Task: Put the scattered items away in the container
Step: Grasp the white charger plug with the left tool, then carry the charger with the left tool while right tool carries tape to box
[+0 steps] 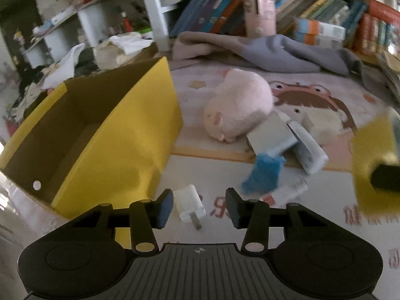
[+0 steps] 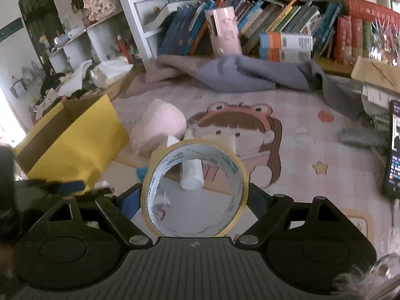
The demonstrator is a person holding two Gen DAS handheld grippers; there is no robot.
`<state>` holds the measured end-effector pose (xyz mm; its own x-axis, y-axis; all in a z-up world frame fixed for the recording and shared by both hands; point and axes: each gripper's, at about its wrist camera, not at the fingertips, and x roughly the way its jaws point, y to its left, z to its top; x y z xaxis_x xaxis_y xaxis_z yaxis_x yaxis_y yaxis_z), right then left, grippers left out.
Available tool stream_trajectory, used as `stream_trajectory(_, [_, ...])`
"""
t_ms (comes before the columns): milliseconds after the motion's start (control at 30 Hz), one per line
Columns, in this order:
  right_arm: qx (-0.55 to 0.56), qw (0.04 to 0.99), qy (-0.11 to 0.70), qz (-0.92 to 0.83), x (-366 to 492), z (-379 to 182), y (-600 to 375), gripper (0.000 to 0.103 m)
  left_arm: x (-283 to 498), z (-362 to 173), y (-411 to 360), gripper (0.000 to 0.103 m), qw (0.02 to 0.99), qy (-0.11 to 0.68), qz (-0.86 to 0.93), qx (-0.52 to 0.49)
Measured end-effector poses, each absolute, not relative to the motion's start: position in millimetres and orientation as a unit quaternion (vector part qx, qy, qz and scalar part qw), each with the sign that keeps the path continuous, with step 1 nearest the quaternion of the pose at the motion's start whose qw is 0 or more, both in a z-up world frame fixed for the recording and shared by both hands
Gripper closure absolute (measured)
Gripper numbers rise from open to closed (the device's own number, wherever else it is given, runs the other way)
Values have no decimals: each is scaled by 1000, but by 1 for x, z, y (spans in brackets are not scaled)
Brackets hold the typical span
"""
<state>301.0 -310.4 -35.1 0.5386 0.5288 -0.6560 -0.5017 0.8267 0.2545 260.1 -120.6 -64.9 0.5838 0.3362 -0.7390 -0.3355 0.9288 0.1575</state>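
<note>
Yellow box (image 1: 117, 135) sits open-topped at the play mat's (image 2: 312, 150) left edge, interior bare. Left gripper (image 1: 199, 206) jaws apart, straddling a white plug (image 1: 190, 203) just beside the box's near corner. Right gripper (image 2: 195, 197) clamped on a tape roll (image 2: 194, 190), above open mat.

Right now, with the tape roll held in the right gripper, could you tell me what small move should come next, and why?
Probably carry the tape roll left to above the yellow box before releasing. The right gripper is shut on it, and the box stands open-topped to its left.
</note>
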Motion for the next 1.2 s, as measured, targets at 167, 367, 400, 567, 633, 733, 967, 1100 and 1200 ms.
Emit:
stream_trajectory(167, [13, 878, 378, 293, 296, -35, -317, 18, 273, -76, -106, 58, 877, 424, 221, -42])
stream_trajectory(367, [12, 876, 387, 288, 293, -36, -327, 18, 273, -88, -97, 66, 859, 441, 247, -77])
stream_trajectory(400, [11, 875, 388, 289, 293, -37, -328, 18, 273, -90, -96, 68, 857, 444, 248, -81])
stream_trajectory(567, [8, 869, 398, 294, 290, -40, -332, 18, 270, -92, -98, 77, 861, 437, 246, -87])
stream_trajectory(633, [8, 866, 402, 298, 289, -41, -334, 18, 270, -92, -99, 79, 861, 437, 244, -91])
stream_trajectory(733, [9, 863, 404, 303, 287, -42, -336, 18, 268, -90, -101, 79, 861, 441, 234, -93])
stream_trajectory(967, [12, 865, 400, 302, 283, -40, -341, 18, 252, -65, -120, 79, 889, 417, 179, -62])
stream_trajectory(1100, [10, 869, 398, 294, 279, -38, -341, 18, 239, -46, -124, 79, 902, 399, 149, -68])
stream_trajectory(1200, [5, 869, 397, 295, 273, -35, -337, 18, 227, -32, -119, 79, 911, 384, 127, -83])
